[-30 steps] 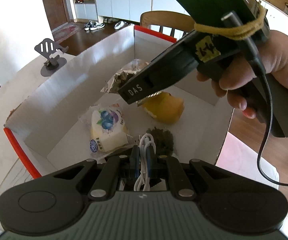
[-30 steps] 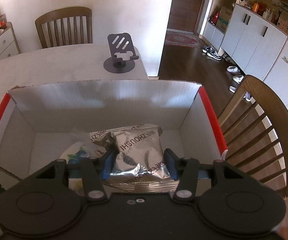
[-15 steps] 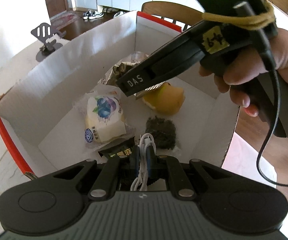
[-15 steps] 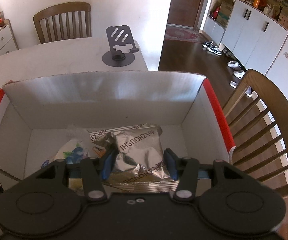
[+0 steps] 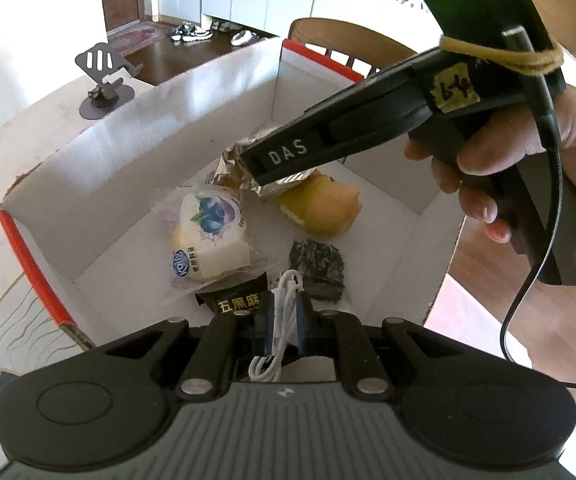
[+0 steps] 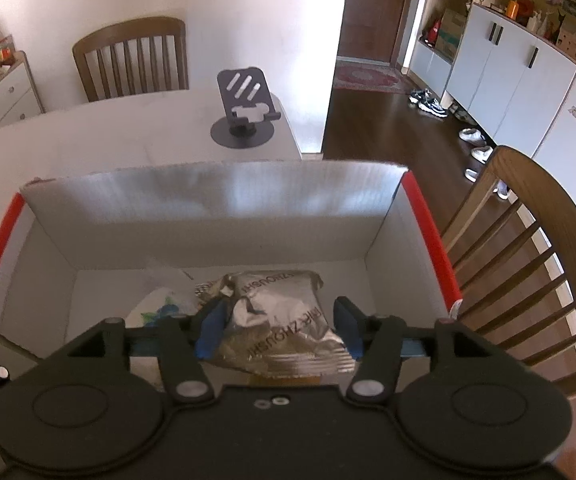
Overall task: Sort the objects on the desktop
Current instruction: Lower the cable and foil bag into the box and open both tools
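Note:
My left gripper (image 5: 283, 320) is shut on a coiled white cable (image 5: 279, 336) and holds it over the near edge of a white cardboard box (image 5: 99, 148) with red-taped rims. My right gripper (image 6: 277, 328) is open around a silver foil snack packet (image 6: 275, 320), inside the box (image 6: 207, 208). In the left wrist view the right gripper (image 5: 283, 168) hangs over the box's middle with the foil packet (image 5: 231, 164) under it. In the box lie a blueberry-print bun packet (image 5: 207, 236), a yellow bun (image 5: 320, 208), a dark crumbly packet (image 5: 316, 272) and a black sachet (image 5: 235, 300).
The box stands on a white table (image 6: 87, 128). A grey phone stand (image 6: 243, 112) is on the table beyond the box; it also shows in the left wrist view (image 5: 103, 80). Wooden chairs stand behind (image 6: 131, 60) and to the right (image 6: 528, 248) of the table.
My right gripper's fingers have spread apart from the foil packet, which has sagged lower. My left gripper has drawn back and up with the cable, so more of the box contents show.

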`<state>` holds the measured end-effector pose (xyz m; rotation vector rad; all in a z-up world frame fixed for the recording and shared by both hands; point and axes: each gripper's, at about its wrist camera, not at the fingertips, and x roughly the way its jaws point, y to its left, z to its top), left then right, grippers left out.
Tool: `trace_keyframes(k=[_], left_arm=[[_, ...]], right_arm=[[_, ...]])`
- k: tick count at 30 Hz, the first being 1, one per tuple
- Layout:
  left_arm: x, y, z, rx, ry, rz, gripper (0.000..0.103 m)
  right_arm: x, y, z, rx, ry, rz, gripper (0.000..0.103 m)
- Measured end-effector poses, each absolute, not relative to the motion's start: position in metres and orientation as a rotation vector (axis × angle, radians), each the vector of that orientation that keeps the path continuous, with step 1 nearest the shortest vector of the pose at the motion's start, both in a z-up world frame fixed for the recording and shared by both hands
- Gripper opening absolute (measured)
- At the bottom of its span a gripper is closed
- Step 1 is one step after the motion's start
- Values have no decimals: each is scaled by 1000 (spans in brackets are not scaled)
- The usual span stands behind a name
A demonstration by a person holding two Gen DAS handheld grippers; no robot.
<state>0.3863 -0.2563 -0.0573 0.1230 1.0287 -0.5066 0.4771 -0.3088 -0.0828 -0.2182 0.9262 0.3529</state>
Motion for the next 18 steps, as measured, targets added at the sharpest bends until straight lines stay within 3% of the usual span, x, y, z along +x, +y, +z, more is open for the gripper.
trace_keyframes(k=[15, 18], left_arm=[[352, -241, -18, 32, 914, -469, 11], [343, -236, -11, 12, 889, -456, 28]], right_arm=[[440, -327, -45, -146, 862, 446, 61], [432, -332, -38, -114, 847, 457, 62]])
